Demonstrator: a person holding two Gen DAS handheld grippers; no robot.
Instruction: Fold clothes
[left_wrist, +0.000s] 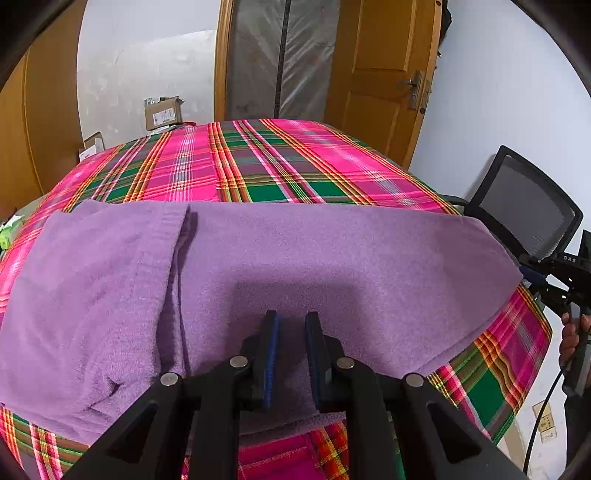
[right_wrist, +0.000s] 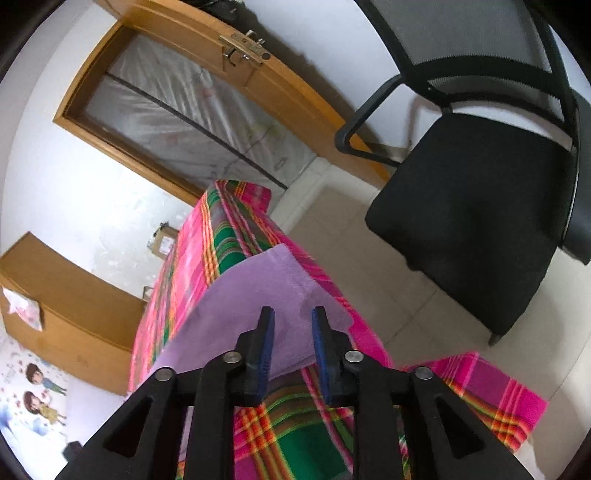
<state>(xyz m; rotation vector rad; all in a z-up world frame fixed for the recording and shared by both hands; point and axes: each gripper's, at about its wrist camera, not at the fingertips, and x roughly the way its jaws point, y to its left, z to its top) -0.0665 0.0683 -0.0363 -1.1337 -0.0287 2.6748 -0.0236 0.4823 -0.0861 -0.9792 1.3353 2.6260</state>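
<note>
Two grippers are seen over a table draped in a pink, green and orange plaid cloth (left_wrist: 258, 166). A purple garment (left_wrist: 314, 258) is spread flat across the near half of that cloth; a sleeve (left_wrist: 110, 266) is folded in over its left part, with a ribbed cuff near the far edge.

Left gripper (left_wrist: 291, 321): fingers are held slightly apart, a narrow gap showing between the blue pads (left_wrist: 272, 354). Nothing is gripped between them; whether the tips touch the fabric cannot be told. A shadow is cast on the purple fabric just ahead of the tips.

Right gripper (right_wrist: 292, 314): fingers are likewise parted by a modest gap and nothing is clamped. It is poised by the garment's right-hand corner (right_wrist: 280, 288), which lies at the table's edge. From the left wrist view, the right gripper's body is seen off the table's right side, held in a hand (left_wrist: 570, 339).

A black mesh office chair (right_wrist: 476, 206) is noted on the tiled floor beside the table. A wooden door (left_wrist: 384, 74) and cardboard boxes (left_wrist: 162, 112) are noted beyond.
</note>
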